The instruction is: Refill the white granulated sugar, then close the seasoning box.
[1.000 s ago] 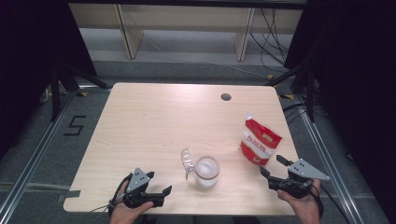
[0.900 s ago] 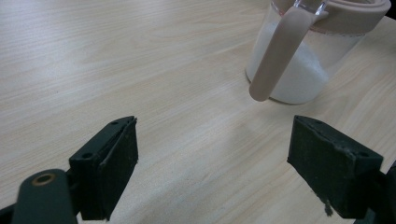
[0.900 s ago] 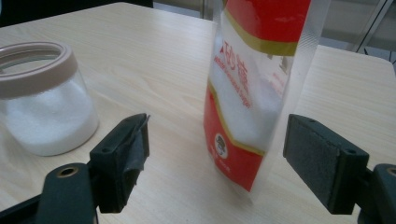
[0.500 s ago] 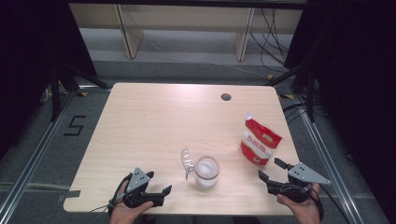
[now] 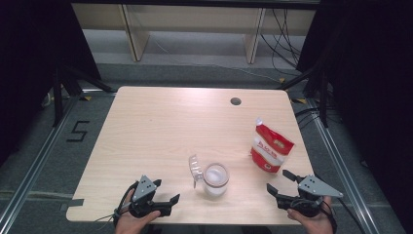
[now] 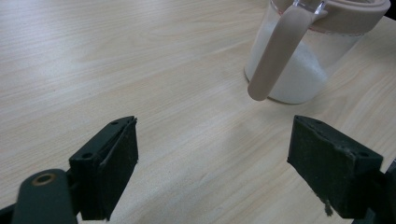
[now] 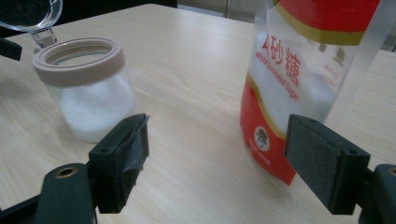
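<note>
Lower and nearer me than before, my right tool (image 5: 281, 182) gapes beside the sugar bag (image 5: 271, 147); my left tool (image 5: 164, 190) rests spread near the jar (image 5: 215, 178).

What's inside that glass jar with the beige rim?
The jar holds white grains, filling roughly its lower half; its hinged clear lid stands open. The jar's base covers the table beneath it.

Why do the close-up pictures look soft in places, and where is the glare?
Left gripper view: a pale sheen runs across the table and the jar looks slightly soft. Right gripper view: the sugar bag is crisp enough to read. High view: dark surroundings, evenly lit tabletop.
</note>
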`<state>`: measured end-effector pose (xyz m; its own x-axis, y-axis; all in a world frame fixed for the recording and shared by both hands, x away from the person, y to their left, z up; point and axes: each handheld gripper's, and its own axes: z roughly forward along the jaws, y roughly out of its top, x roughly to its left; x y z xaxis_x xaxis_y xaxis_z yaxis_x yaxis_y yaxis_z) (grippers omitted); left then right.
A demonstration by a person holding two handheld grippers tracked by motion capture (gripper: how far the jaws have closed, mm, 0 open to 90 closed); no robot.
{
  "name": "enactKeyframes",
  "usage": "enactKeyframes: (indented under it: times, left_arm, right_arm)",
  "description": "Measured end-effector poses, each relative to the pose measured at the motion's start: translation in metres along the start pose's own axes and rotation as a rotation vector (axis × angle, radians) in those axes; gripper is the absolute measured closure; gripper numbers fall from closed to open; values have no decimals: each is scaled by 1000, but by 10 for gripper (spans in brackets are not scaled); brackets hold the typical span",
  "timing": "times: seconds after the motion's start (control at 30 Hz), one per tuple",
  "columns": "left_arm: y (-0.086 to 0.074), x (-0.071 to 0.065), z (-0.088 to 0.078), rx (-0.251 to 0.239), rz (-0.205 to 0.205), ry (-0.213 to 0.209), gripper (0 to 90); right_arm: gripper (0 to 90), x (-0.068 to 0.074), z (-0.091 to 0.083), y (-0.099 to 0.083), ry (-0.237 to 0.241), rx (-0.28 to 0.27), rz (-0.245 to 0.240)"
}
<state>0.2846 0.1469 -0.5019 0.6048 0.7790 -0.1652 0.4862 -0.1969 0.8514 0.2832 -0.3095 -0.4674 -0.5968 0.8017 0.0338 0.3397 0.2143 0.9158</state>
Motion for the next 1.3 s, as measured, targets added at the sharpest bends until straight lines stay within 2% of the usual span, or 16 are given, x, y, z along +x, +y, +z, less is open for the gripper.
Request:
enactKeyframes:
  times: [0.13,0.23,0.27,0.33,0.37,0.53,0.63,0.67,0.7,0.77,0.9,0.93,1.0,1.03,1.23,1.3]
  left_arm:
    - [0,0,0,11,3,5,155]
    - [0,-1,0,11,1,7,155]
    - [1,0,0,5,20,0,155]
    - [0,0,0,11,10,3,155]
    - [0,-1,0,10,2,5,155]
    - [-1,-1,0,4,-1,-3,155]
    - [0,-1,0,0,-7,-3,155]
    - [0,-1,0,1,-6,-4,155]
    - [0,-1,0,2,-5,-7,155]
    - [2,-2,-1,-4,-6,-24,156]
    - [4,-4,-2,-11,-15,-18,158]
    - [5,-4,-2,-8,-14,-25,165]
    - [6,-5,-3,-10,-12,-23,167]
    - [7,-6,-3,-8,-9,-28,171]
    - [14,-13,-4,-19,-21,-32,213]
    - [16,-15,-4,-25,-11,-48,268]
  right_arm:
    - [227,2,1,-1,25,15,-19]
    - [228,5,1,-2,26,15,-6]
    - [227,5,1,-2,30,17,-18]
    - [227,5,1,-2,28,10,-38]
    - [227,9,0,-3,37,30,12]
    - [229,8,1,-3,39,14,-30]
    - [229,9,2,-4,45,9,-21]
    - [229,11,2,-5,54,27,7]
    - [228,9,3,-5,55,19,-22]
    - [228,10,3,-5,50,23,-3]
    - [228,9,4,-6,55,23,6]
    - [228,6,5,-5,43,16,-31]
    - [228,6,5,-5,42,14,-29]
    - [228,10,4,-6,46,31,11]
    - [228,9,6,-6,57,23,-17]
    - [229,8,7,-5,59,6,-19]
